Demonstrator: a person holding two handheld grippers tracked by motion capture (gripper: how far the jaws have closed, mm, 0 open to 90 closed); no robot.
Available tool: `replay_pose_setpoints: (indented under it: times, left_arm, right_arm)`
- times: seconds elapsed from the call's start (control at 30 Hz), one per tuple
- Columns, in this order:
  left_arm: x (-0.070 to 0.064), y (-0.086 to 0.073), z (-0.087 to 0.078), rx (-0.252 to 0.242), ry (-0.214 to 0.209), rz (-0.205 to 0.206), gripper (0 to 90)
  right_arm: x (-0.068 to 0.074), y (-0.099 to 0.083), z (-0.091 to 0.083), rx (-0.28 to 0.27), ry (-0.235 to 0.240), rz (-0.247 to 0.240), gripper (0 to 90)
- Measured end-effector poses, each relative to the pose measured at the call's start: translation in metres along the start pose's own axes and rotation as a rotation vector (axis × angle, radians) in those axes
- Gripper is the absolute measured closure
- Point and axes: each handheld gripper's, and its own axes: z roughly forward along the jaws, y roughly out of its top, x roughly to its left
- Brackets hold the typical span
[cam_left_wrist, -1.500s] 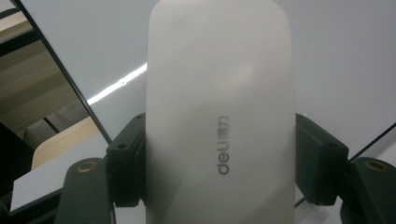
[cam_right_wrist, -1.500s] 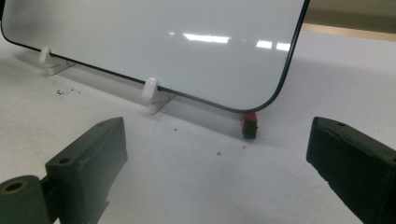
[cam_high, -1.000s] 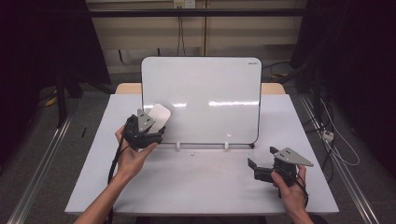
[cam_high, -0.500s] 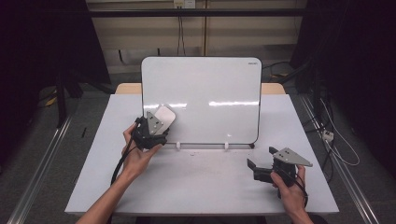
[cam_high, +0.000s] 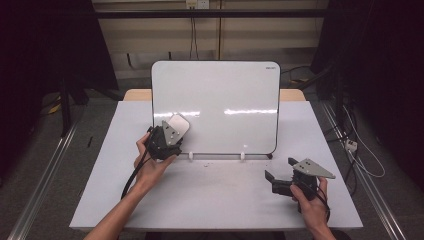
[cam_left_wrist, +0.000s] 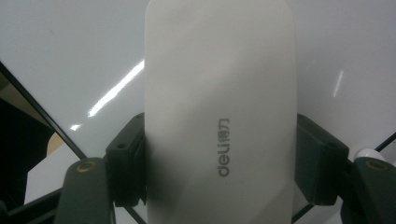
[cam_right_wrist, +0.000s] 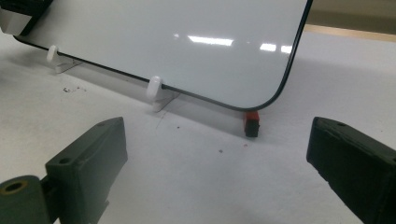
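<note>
A white whiteboard (cam_high: 225, 100) with a thin black rim stands upright on the table (cam_high: 215, 200), held by white clip feet (cam_right_wrist: 154, 88). My left gripper (cam_high: 175, 131) is shut on a white "deli" eraser (cam_high: 179, 125) at the board's lower left. In the left gripper view the eraser (cam_left_wrist: 219, 107) sits clamped between the two jaws, its far end at the board face (cam_left_wrist: 70, 46). Whether it touches the board is unclear. My right gripper (cam_high: 272, 182) rests low at the table's front right, open and holding nothing. Its jaws (cam_right_wrist: 219, 163) stand wide apart in front of the board's lower right corner (cam_right_wrist: 275, 93).
A small red and black block (cam_right_wrist: 251, 122) sits under the board's lower right corner. A few dark specks lie on the table (cam_right_wrist: 70, 88) in front of the clips. Cables run along the floor (cam_high: 360, 150) to the right of the table.
My left gripper has shifted a little to the right along the board's lower left with the eraser in it. The right gripper has stayed put.
</note>
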Motion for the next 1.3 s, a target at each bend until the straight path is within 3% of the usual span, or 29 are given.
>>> replay_pose_setpoints:
  times: [0.13, 0.27, 0.6, 0.97, 1.2, 1.3]
  left_arm:
    - [0.0, 0.0, 0.0, -0.001, 0.0, 0.0, 30.8]
    - [0.0, -0.002, 0.0, -0.022, -0.005, -0.031, 30.3]
    - [0.004, -0.003, -0.002, -0.042, -0.036, -0.061, 28.9]
    - [0.007, -0.01, -0.006, -0.041, -0.07, -0.106, 11.2]
    - [0.011, -0.011, -0.012, -0.062, -0.091, -0.143, 6.4]
    - [0.013, -0.01, -0.013, -0.079, -0.11, -0.178, 6.1]
  right_arm:
    - [0.0, 0.0, 0.0, 0.0, 0.002, 0.002, 5.3]
    - [-0.001, 0.0, 0.0, -0.001, 0.004, 0.005, 5.3]
    - [-0.001, 0.0, 0.0, -0.001, -0.001, 0.003, 5.3]
    - [0.0, 0.004, 0.005, -0.001, 0.0, 0.01, 5.3]
    - [0.001, 0.004, 0.007, 0.002, -0.005, 0.006, 5.4]
    - [0.002, 0.004, 0.006, 0.003, 0.0, 0.001, 5.4]
